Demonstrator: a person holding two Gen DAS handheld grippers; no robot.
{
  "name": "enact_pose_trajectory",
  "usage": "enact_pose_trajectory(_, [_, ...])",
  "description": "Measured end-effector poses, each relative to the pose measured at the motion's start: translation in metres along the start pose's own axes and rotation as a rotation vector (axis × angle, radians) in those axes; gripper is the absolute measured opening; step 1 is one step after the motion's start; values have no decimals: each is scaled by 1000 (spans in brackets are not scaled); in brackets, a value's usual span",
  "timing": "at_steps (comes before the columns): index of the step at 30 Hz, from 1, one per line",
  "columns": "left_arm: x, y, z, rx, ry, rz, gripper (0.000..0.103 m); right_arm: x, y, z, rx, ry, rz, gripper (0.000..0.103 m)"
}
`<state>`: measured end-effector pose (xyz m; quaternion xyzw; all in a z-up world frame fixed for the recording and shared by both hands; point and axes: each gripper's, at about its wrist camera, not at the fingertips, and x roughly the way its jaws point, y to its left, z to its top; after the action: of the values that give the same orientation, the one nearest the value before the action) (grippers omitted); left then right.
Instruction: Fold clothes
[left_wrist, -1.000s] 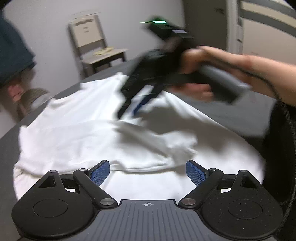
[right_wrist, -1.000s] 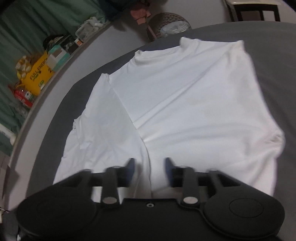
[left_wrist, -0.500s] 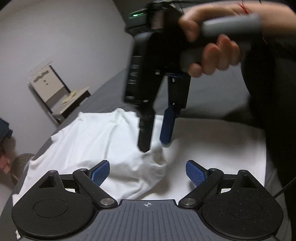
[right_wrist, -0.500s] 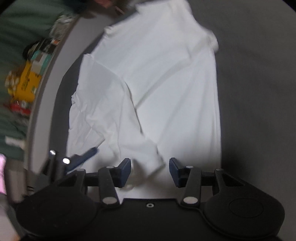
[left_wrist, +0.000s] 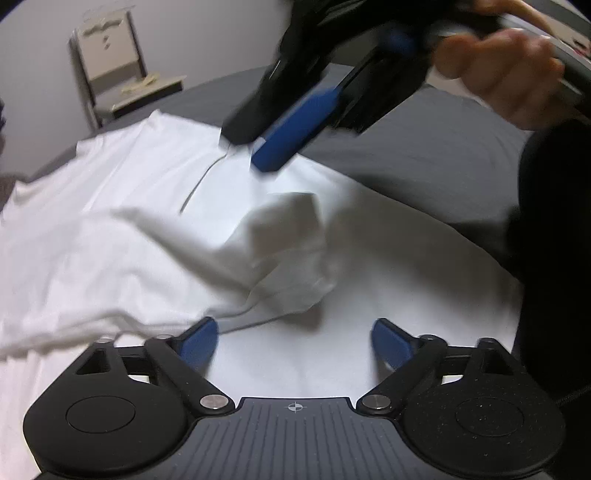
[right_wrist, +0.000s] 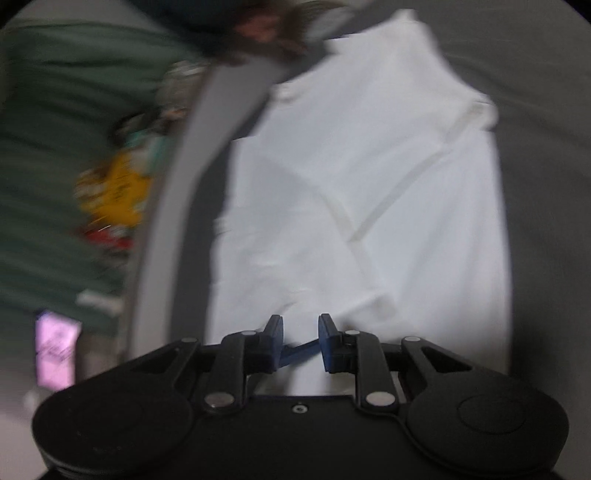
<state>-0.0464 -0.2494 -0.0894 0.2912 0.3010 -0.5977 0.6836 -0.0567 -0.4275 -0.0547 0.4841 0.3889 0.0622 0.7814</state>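
White T-shirt, soft matte cotton, lies spread over a dark grey bed surface, filling the centre and left of the left wrist view. A loose crumpled fold bunches at frame centre, rumpled and blurred.

Left gripper sits at lower centre, jaws spread wide, blue pads apart, nothing between them; black matte body with ribbed grey plate.

Right gripper enters from upper right of the same view, blurred, black with a long blue pad, tips down at the shirt fabric near the collar area. A hand grips its handle at the upper right edge. In the right wrist view the right gripper shows jaws narrowed, a gap between the pads; cannot tell whether cloth is pinched. Shirt runs up the centre there, with a long straight crease.

Wooden chair stands at upper left by a pale wall. Green curtain and yellow package blur at left.
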Motion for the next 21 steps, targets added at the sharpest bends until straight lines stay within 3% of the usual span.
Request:
enact_pose_trajectory(1, [1,-2,-1,6,-6,1,98,-3,1,2,-10,-6,17,22])
enact_pose_trajectory(5, [-1,-11,1,38,-16,6,99,-2,-2,9,-47,-85,-268,26])
enact_pose_trajectory(7, [-8,-16,4,89,-41,-3,99,6,-7,10,-57,-65,-334,26])
enact_pose_trajectory(11, [-9,-12,16,146,-140,19,99,21,-7,16,-66,-32,-331,26])
enact_pose_trajectory(15, [8,-12,13,126,-55,5,99,41,-4,19,-92,8,-336,25])
enact_pose_trajectory(19, [13,-6,12,55,-28,-19,99,50,-2,18,-151,31,-382,21])
enact_pose_trajectory(21, [13,-6,13,45,-12,-19,99,47,0,15,-171,25,-390,11])
